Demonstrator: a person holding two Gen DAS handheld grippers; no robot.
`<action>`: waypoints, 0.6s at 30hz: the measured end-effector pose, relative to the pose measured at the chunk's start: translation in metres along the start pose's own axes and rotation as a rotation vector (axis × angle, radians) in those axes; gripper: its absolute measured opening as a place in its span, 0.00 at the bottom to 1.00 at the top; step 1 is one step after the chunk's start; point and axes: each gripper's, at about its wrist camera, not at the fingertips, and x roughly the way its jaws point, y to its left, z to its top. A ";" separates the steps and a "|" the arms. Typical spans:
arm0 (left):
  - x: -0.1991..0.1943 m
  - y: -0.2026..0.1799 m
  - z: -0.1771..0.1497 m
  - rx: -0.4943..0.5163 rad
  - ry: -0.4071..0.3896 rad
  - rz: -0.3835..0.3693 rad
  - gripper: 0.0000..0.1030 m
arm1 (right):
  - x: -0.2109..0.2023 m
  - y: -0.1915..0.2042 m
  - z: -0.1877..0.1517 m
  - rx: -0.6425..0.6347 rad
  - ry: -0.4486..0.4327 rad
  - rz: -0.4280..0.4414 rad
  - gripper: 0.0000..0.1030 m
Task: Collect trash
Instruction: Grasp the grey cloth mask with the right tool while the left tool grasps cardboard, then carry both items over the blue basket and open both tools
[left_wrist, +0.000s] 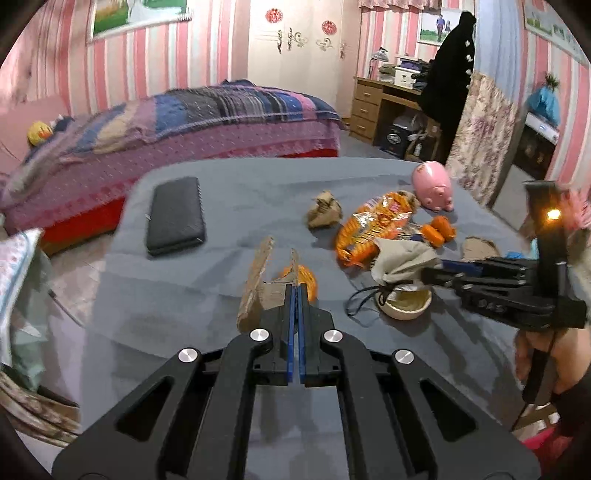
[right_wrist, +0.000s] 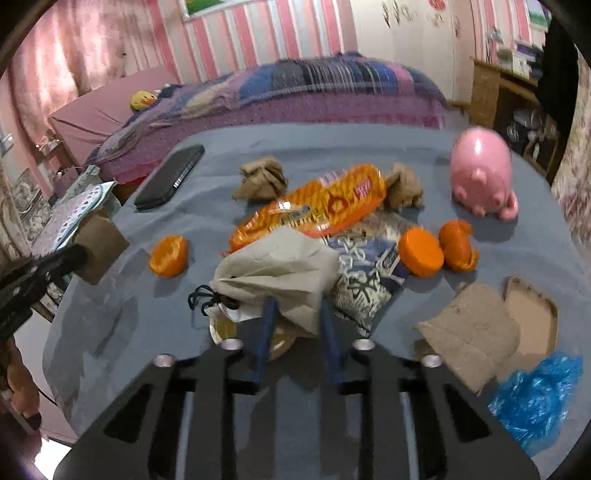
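Observation:
My left gripper (left_wrist: 296, 286) is shut on a piece of brown cardboard (left_wrist: 258, 284) and holds it above the grey table (left_wrist: 221, 295), near the left edge. It also shows in the right wrist view (right_wrist: 98, 249). My right gripper (right_wrist: 295, 306) has its fingers around a beige drawstring bag (right_wrist: 280, 273), which sits over a small bowl (left_wrist: 406, 306). Trash lies on the table: an orange snack wrapper (right_wrist: 325, 206), crumpled brown paper (right_wrist: 262, 181), orange peels (right_wrist: 439, 251), an orange half (right_wrist: 169, 255), flat cardboard (right_wrist: 476, 332) and a blue plastic bag (right_wrist: 535, 398).
A pink piggy bank (right_wrist: 482, 173) stands at the far right of the table. A black wallet (left_wrist: 176, 216) lies at the far left. A bed (left_wrist: 184, 122) is behind the table. A basket with a bag (left_wrist: 22, 295) is at the left.

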 end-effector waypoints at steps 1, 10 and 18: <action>-0.003 -0.003 0.003 0.012 -0.009 0.012 0.00 | -0.007 0.000 0.000 -0.006 -0.022 0.003 0.11; -0.016 -0.057 0.028 0.081 -0.078 0.004 0.00 | -0.103 -0.039 -0.006 -0.040 -0.207 -0.070 0.09; -0.014 -0.142 0.051 0.143 -0.117 -0.092 0.00 | -0.194 -0.123 -0.034 0.033 -0.293 -0.265 0.09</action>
